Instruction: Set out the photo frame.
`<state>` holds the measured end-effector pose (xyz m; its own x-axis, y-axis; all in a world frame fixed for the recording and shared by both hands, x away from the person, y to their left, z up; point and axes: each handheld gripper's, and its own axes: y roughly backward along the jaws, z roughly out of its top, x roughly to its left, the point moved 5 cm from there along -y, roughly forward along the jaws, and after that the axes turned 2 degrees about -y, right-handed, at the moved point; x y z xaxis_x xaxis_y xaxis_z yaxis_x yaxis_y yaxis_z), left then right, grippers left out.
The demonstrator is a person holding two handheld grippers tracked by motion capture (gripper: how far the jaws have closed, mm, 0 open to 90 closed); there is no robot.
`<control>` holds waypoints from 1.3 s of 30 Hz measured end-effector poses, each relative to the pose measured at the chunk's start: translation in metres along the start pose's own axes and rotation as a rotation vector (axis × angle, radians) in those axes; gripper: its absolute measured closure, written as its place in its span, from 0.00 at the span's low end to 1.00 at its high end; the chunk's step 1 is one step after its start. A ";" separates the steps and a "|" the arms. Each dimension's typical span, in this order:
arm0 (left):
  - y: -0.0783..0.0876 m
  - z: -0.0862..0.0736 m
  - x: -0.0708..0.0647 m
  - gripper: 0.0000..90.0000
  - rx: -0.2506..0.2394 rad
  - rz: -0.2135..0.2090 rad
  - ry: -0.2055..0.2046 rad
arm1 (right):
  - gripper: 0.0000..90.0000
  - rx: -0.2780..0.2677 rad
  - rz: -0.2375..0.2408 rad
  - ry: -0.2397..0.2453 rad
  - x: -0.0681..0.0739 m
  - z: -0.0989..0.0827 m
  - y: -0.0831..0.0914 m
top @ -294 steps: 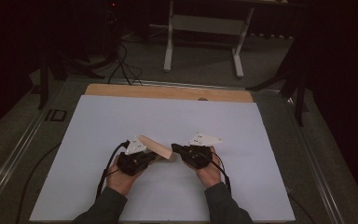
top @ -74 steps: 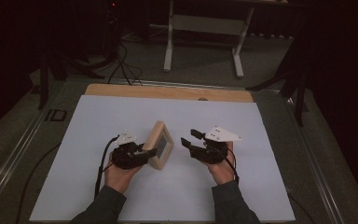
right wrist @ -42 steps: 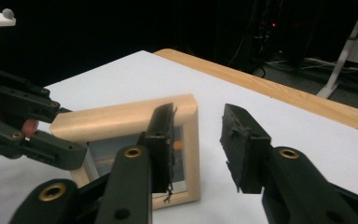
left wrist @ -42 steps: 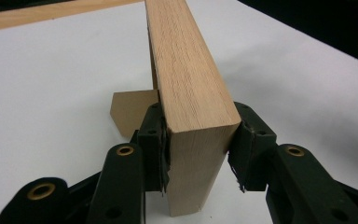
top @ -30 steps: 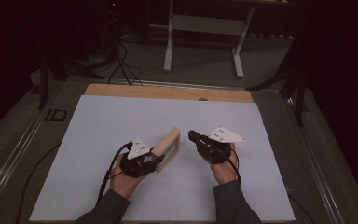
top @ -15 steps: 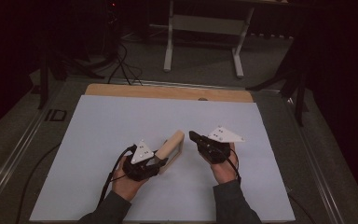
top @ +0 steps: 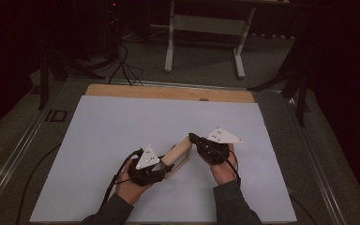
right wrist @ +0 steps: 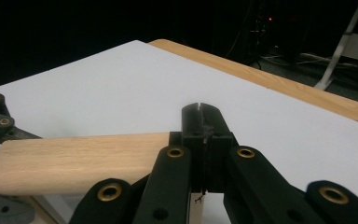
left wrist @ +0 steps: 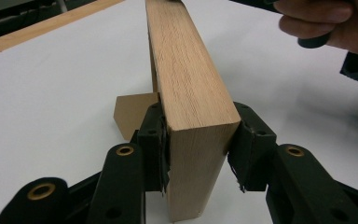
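- The wooden frame (top: 177, 157) stands on edge near the middle of the white bench (top: 122, 126), slanting from the near left to the far right, between the two hands.
- The left tool (top: 161, 165) is clamped across the frame's near end; in the left gripper view its pads (left wrist: 154, 140) press both faces of the wood (left wrist: 191, 93).
- The right tool (top: 193, 138) has its jaws pressed together with nothing between them, its tip resting against the frame's far end.
- Risk, as I judge it: the frame is held at one end alone, so a push from the closed right tool could pivot it in the left pads and tip it flat onto the bench.
- A second risk: the closed tip has little contact and could slide off the rounded wooden edge (right wrist: 74, 161).
- The left gripper view shows a brown backing piece (left wrist: 130, 112) behind the frame, which the high view hides.
- The right gripper view shows the jaws shut; the high view leaves that unclear.
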<state>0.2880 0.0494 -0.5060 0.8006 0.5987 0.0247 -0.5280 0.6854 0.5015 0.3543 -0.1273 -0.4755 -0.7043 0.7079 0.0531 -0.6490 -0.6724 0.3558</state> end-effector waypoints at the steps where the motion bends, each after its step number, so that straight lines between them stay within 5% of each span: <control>1: 0.000 0.000 0.000 0.68 0.001 -0.003 -0.004 | 0.99 0.001 0.001 -0.001 0.000 -0.001 -0.001; 27: 0.000 0.001 -0.006 0.68 0.008 -0.018 -0.046 | 0.98 -0.004 0.010 0.000 0.001 -0.003 -0.011; 39: 0.001 0.000 0.003 0.66 0.016 0.029 -0.014 | 1.00 0.003 0.003 0.000 0.001 -0.003 -0.011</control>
<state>0.2893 0.0518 -0.5053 0.7889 0.6124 0.0515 -0.5467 0.6610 0.5140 0.3599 -0.1205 -0.4820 -0.7065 0.7056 0.0543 -0.6459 -0.6742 0.3582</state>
